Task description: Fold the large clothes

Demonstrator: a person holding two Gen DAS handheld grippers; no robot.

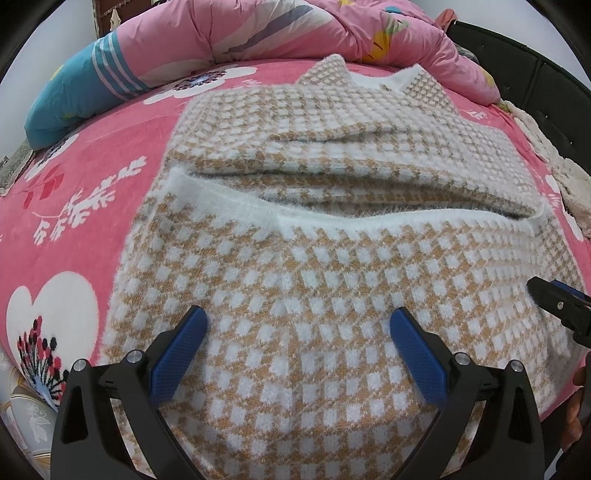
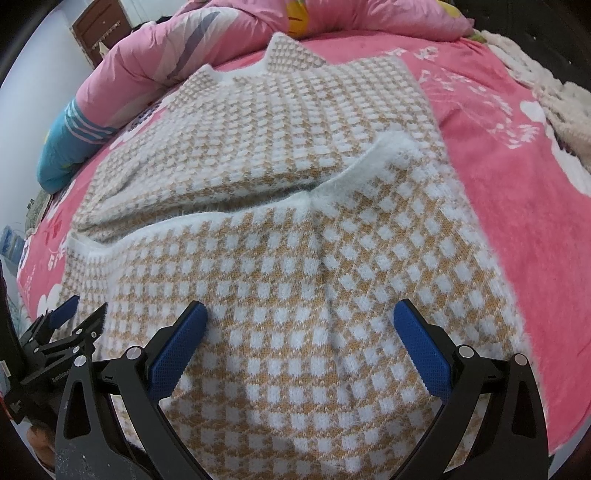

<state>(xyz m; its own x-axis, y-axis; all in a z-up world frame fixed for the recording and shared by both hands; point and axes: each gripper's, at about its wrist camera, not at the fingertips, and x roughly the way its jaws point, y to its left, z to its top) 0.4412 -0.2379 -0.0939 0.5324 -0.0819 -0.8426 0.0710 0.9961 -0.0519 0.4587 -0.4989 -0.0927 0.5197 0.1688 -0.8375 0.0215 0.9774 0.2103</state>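
Observation:
A fuzzy tan-and-white checked sweater (image 1: 314,288) (image 2: 295,266) lies on the pink bed, its lower part folded up over the body so the white hem band (image 1: 369,218) (image 2: 207,218) runs across the middle. My left gripper (image 1: 298,326) hovers open just above the folded layer, blue pads wide apart, nothing between them. Over the same layer further right, my right gripper (image 2: 299,321) is also open and empty. The right gripper's tip shows at the left wrist view's right edge, and the left gripper (image 2: 79,308) appears at the right wrist view's lower left.
A pink floral bedsheet (image 1: 92,206) (image 2: 517,206) covers the bed. A bunched pink duvet (image 1: 277,26) (image 2: 177,40) and a teal striped pillow (image 1: 77,92) (image 2: 70,136) lie along the far side. A cream knitted item (image 1: 569,177) (image 2: 554,88) sits at the right edge.

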